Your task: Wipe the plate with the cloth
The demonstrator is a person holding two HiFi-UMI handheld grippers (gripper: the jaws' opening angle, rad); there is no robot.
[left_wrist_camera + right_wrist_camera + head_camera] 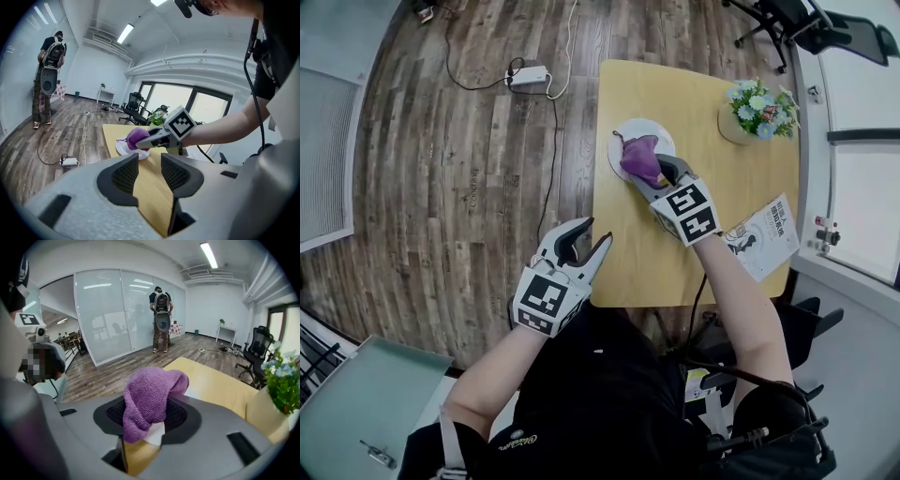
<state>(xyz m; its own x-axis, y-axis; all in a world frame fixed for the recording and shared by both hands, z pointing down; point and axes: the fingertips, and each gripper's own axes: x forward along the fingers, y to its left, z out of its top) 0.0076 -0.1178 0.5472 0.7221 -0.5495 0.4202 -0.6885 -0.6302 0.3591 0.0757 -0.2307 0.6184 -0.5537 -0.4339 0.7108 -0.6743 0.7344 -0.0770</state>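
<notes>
A white plate lies near the left edge of the yellow table. The purple cloth rests bunched on the plate, with my right gripper shut on it. In the right gripper view the cloth fills the jaws and a sliver of the plate shows under it. My left gripper hangs open over the floor at the table's near left corner, holding nothing. The left gripper view shows the plate and cloth beyond its open gripper.
A vase of flowers stands at the table's far right and a booklet lies at its near right edge. A power strip with cables is on the wooden floor. Office chairs stand beyond the table. A person stands far off.
</notes>
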